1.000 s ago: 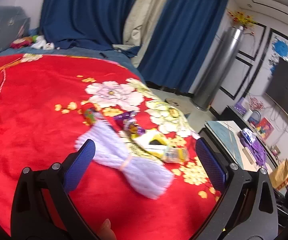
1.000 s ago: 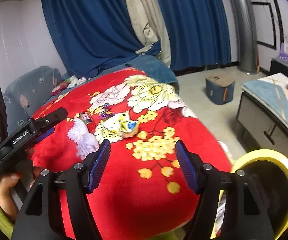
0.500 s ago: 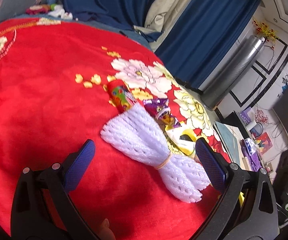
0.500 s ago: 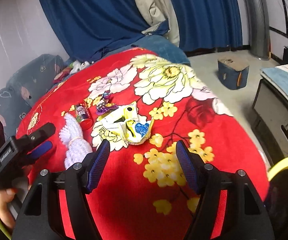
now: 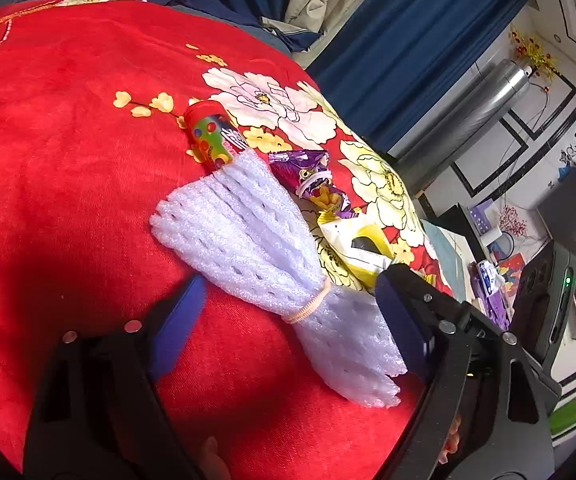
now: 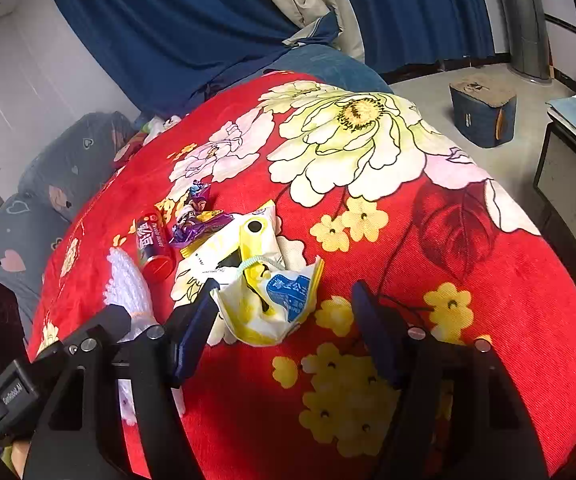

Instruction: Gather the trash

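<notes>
In the left wrist view, the left gripper (image 5: 288,312) sits at lower centre, its jaws closing around the white foam netting bundle (image 5: 263,256), pads not yet pressing. The netting lies mid-frame on the red blanket (image 5: 67,160). It looks light, soft and squashy; the rubber-banded waist seems the best hold. In the right wrist view, the right gripper (image 6: 283,320) closes around a crumpled yellow wrapper (image 6: 271,296).

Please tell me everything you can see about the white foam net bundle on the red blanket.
The white foam net bundle looks like soft perforated foam mesh, several sleeves tied together by a thin orange rubber band, fanning out at both ends. It lies flat on the red blanket, one end against the red can. The left claw straddles its tied waist, its jaws closing.
</notes>
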`<state>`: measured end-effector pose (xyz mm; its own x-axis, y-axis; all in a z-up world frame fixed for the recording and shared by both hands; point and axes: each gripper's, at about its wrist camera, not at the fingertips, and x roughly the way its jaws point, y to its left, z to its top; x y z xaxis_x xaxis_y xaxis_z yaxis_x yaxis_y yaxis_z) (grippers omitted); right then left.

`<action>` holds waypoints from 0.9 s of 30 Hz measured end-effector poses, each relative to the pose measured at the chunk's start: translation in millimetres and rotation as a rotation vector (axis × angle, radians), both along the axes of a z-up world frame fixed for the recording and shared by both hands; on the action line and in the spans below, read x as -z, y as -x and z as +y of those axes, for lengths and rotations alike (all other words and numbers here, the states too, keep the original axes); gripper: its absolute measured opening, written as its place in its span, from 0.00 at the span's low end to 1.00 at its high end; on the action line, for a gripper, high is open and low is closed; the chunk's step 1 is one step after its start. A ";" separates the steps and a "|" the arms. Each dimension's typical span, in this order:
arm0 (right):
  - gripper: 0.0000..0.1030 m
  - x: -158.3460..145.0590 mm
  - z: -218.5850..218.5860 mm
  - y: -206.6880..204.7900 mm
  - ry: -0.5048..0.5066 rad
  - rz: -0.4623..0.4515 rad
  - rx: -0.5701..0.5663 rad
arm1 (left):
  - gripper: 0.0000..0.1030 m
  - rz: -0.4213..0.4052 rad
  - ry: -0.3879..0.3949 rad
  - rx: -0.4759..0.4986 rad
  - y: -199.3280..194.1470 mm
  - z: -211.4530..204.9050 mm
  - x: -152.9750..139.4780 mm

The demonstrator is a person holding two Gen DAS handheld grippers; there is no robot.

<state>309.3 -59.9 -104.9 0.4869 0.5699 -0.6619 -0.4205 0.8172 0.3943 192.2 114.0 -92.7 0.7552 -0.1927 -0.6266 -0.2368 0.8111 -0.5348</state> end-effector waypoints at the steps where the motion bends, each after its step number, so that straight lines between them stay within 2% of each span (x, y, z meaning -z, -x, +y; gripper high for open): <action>1: 0.53 0.5 0.6 -1.3 -0.005 0.004 -0.002 | 0.73 -0.001 0.000 0.001 -0.6 0.1 0.5; 4: 0.39 2.0 -0.4 -1.9 -0.034 0.019 -0.009 | 0.69 0.000 0.007 0.002 -0.6 1.6 1.7; 7: 0.36 1.2 0.2 3.3 -0.020 0.004 -0.013 | 0.62 0.007 0.003 0.001 1.1 2.6 2.0; 11: 0.35 0.5 -3.0 12.6 -0.010 -0.010 -0.001 | 0.40 0.021 0.017 0.005 4.5 5.4 4.6; 15: 0.35 -2.3 -8.7 26.7 0.007 -0.040 0.013 | 0.30 0.025 0.039 0.021 6.9 5.5 4.8; 22: 0.34 -10.1 -22.6 48.0 0.017 -0.086 0.044 | 0.22 0.008 0.058 0.021 13.7 3.0 1.5; 27: 0.33 -20.9 -35.5 63.6 0.013 -0.137 0.060 | 0.20 -0.077 0.015 0.046 23.8 -6.7 -17.5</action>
<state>245.8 -95.4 -84.0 0.6059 0.5291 -0.5941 -0.4200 0.8470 0.3260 168.4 107.3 -75.2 0.7913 -0.2376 -0.5634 -0.1566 0.8120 -0.5623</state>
